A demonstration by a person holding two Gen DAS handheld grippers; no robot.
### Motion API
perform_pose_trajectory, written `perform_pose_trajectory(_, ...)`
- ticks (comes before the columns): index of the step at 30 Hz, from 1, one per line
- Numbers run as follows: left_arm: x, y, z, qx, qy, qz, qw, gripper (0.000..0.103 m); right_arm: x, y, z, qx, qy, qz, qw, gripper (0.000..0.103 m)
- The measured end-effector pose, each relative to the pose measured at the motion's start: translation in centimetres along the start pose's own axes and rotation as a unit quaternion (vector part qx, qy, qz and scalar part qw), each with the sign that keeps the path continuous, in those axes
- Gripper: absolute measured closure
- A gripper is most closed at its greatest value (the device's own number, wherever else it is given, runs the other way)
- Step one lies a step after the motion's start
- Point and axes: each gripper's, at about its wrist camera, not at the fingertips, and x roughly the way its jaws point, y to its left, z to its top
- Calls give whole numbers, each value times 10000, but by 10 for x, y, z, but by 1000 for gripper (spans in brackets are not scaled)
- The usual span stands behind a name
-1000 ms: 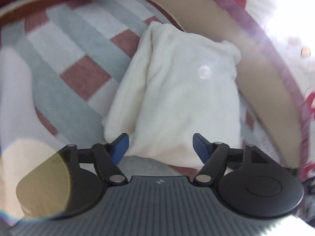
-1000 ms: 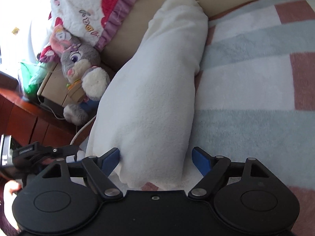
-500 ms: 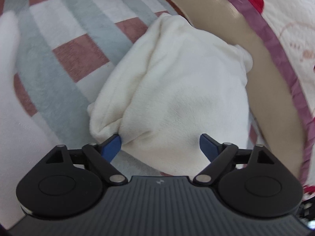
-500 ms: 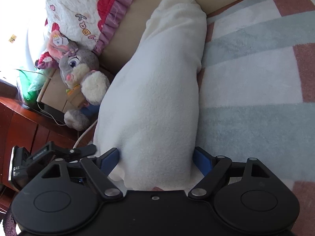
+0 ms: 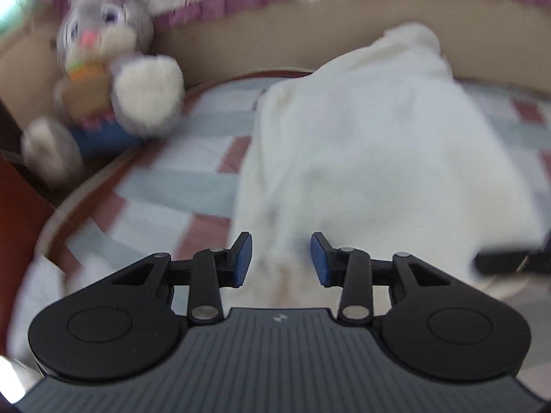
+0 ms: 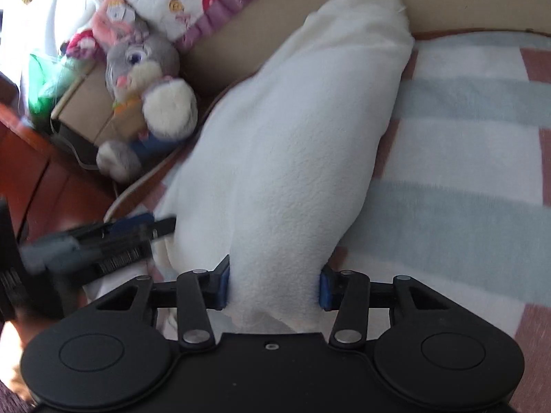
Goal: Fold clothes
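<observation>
A white fleece garment point(image 6: 303, 137) lies folded into a long strip on the checked blanket point(image 6: 465, 158). My right gripper point(image 6: 273, 285) has its near end between the blue pads, which press in on both sides as the jaws close. In the left wrist view the same garment point(image 5: 378, 158) fills the gap of my left gripper point(image 5: 280, 260). Those jaws are closing too, and both pads touch the cloth near its left edge. The picture there is blurred. The left gripper point(image 6: 162, 225) also shows as a dark blur at the garment's left side.
A grey plush rabbit point(image 6: 144, 79) sits at the bed's corner against a cardboard box point(image 6: 86, 110). A white quilted pillow with a purple frill point(image 6: 206, 10) lies behind the garment. Dark red wooden furniture point(image 6: 34, 172) stands left of the bed.
Both pairs of jaws have narrowed from wide apart onto the garment. The left wrist view has rolled and swung, which brings the rabbit into sight. The left gripper has moved closer to the right one.
</observation>
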Motion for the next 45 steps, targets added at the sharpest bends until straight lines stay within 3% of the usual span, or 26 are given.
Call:
perform_pose_trajectory(4, -19, -1, 4, 248, -809, 85, 9964, 64, 0, 5, -5, -61, 104, 198, 9997, 54)
perform_pose_trajectory(6, -21, 3, 7, 119, -927, -216, 9954, 62, 5, 10, -7, -332, 330, 189, 9987, 53)
perform_pose_trajectory(8, -6, 5, 9, -84, -465, -608, 9970, 62, 11, 11, -10, -656, 570, 70, 9962, 49)
perform_pose_trajectory(10, 14, 6, 6, -115, 22, -635, 9979, 62, 2, -2, -5, -466, 609, 153, 9969, 44)
perform_pose_trajectory(11, 19, 7, 4, -80, 68, -565, 9983, 61, -6, -10, -2, -316, 569, 268, 9975, 42)
perform_pose_trajectory(13, 24, 14, 5, -158, 115, -526, 9984, 60, -29, -20, 6, -175, 168, 346, 9991, 36)
perform_pose_trajectory(15, 27, 23, 6, -386, 193, -579, 9974, 60, -49, -32, 22, -61, -347, 166, 9992, 19)
perform_pose_trajectory(17, 29, 26, 4, -414, 202, -578, 9973, 52, -52, -50, 46, 168, -592, -153, 9980, 13)
perform_pose_trajectory(19, 28, 24, -1, -180, 47, -491, 9986, 41, -32, -67, 75, 279, -525, -462, 9972, 13)
perform_pose_trajectory(21, 27, 24, -8, 32, -119, -515, 9986, 39, -5, -81, 101, 387, -404, -431, 9975, 13)
perform_pose_trajectory(24, 31, 36, -11, -328, -69, -805, 9962, 39, 33, -94, 128, 659, -493, -245, 9963, 13)
perform_pose_trajectory(26, 34, 43, -12, -603, 7, -976, 9934, 39, 52, -97, 140, 641, -736, -351, 9946, 13)
perform_pose_trajectory(28, 33, 43, -14, -557, -34, -1002, 9934, 39, 60, -98, 152, 440, -1034, -633, 9917, 41)
perform_pose_trajectory(30, 30, 39, -17, -431, -72, -992, 9941, 39, 62, -95, 165, 104, -1122, -752, 9908, 54)
perform_pose_trajectory(34, 30, 37, -18, -358, -96, -1006, 9942, 39, 62, -87, 174, -443, -1020, -920, 9895, 52)
perform_pose_trajectory(37, 26, 34, -16, -236, -203, -937, 9951, 39, 53, -89, 171, -358, -1093, -1212, 9859, 43)
perform_pose_trajectory(38, 23, 30, -16, -150, -246, -869, 9958, 39, 45, -85, 164, -392, -1147, -1360, 9833, 35)
perform_pose_trajectory(40, 17, 22, -15, -68, -196, -859, 9961, 39, 29, -72, 150, -531, -1176, -1576, 9790, 33)
perform_pose_trajectory(42, 11, 13, -13, -25, -87, -903, 9959, 38, 14, -60, 133, -823, -1044, -1503, 9797, 33)
perform_pose_trajectory(45, 1, 1, -9, -85, 72, -953, 9954, 29, -12, -43, 103, -1194, -794, -1218, 9821, 34)
